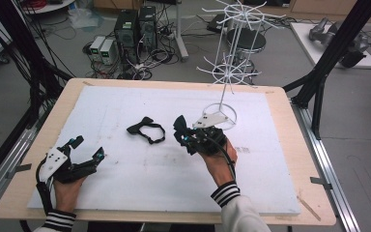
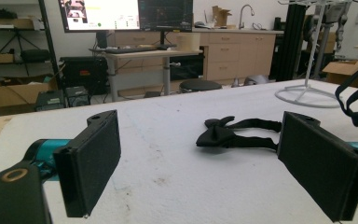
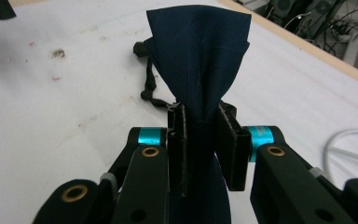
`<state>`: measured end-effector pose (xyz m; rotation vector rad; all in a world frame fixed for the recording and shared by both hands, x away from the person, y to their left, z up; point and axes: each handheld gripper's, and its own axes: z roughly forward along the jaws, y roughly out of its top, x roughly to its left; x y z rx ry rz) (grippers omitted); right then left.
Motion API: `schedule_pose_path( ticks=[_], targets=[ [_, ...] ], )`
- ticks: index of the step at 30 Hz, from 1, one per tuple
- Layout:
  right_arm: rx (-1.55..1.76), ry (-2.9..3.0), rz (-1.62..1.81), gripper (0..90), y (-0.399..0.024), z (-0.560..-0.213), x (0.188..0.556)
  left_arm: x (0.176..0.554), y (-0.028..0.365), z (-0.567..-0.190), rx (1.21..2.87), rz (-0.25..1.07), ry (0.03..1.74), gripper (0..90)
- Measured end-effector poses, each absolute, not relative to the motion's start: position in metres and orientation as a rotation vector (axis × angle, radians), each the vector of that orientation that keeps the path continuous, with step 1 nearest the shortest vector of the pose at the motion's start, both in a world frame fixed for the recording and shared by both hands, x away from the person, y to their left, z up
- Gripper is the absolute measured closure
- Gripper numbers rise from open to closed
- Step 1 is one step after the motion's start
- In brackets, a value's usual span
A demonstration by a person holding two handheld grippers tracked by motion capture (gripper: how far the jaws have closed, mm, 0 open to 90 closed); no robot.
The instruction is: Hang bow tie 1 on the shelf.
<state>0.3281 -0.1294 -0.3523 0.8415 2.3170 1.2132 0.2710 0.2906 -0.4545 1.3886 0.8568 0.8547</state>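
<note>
A dark navy bow tie (image 3: 200, 42) is pinched at its middle by my right gripper (image 3: 200, 116), whose jaws are shut on the cloth. Its strap (image 3: 148, 84) dangles behind. In the high view this gripper (image 1: 186, 138) is lifted over the middle of the white board with the tie (image 1: 179, 126) fanning out at its tip. A second, black bow tie (image 1: 145, 129) lies flat on the board, left of it. My left gripper (image 1: 88, 148) rests near the front left with its jaws wide open. The black tie (image 2: 228, 135) lies beyond my left gripper (image 2: 200, 149).
A white wire rack (image 1: 227, 72) with many hooks stands at the back right of the board, its ring base (image 1: 221, 116) just behind my right gripper. The white foam board (image 1: 125, 174) covers a wooden table (image 1: 290, 159). Computers and cables sit on the floor beyond.
</note>
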Motion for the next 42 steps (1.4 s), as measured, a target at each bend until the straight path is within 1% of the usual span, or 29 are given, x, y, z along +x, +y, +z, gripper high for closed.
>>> schedule_pose_path(
  ticks=[6,15,29,42],
  targets=[
    [0.836,2.262,1.245,75.7,-0.137,-0.347,0.327,0.271,0.291,-0.455,1.389,0.854,0.857,13.7],
    [0.903,2.126,1.327,75.7,-0.169,-0.329,0.325,0.272,0.290,-0.454,1.394,0.854,0.859,13.7],
    [0.948,2.012,1.356,75.6,-0.200,-0.314,0.325,0.271,0.290,-0.454,1.394,0.855,0.858,13.7],
    [0.943,1.944,1.363,75.6,-0.214,-0.296,0.325,0.271,0.290,-0.454,1.401,0.859,0.855,13.7]
  ],
)
